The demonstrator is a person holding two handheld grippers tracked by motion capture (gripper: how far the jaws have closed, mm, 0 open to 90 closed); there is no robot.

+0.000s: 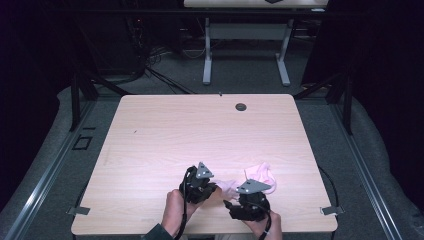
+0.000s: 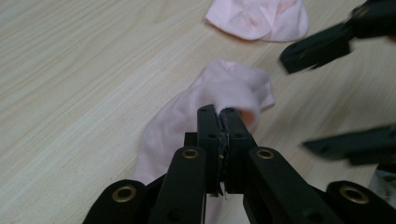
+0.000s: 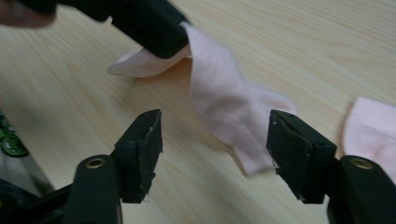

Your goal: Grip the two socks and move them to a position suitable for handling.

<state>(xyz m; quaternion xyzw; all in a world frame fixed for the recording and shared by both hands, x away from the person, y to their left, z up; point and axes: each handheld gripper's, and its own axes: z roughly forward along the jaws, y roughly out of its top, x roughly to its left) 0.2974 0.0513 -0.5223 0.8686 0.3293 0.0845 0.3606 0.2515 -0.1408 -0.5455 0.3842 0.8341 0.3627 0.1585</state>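
Observation:
A pale pink sock [image 2: 224, 86] lies stretched on the wooden table [image 1: 200, 125] near its front edge. My left gripper [image 2: 219, 114] is shut on the near end of that sock, and the cloth is pinched between its pads. In the right gripper view the same sock [image 3: 224, 102] twists from the left gripper [image 3: 163, 39] down toward my right gripper [image 3: 215, 123]. The right gripper's jaws stand open on either side of the sock's loose end, and the pads are not pressing on it. A second pink sock [image 1: 260, 172] lies crumpled just beyond, to the right.
A dark round grommet [image 1: 241, 106] sits near the table's far edge. Another table's white legs [image 1: 207, 55] stand on the grey floor behind. Black frame posts [image 1: 75, 95] flank the table. Both hands [image 1: 175, 210] hold the grippers at the front edge.

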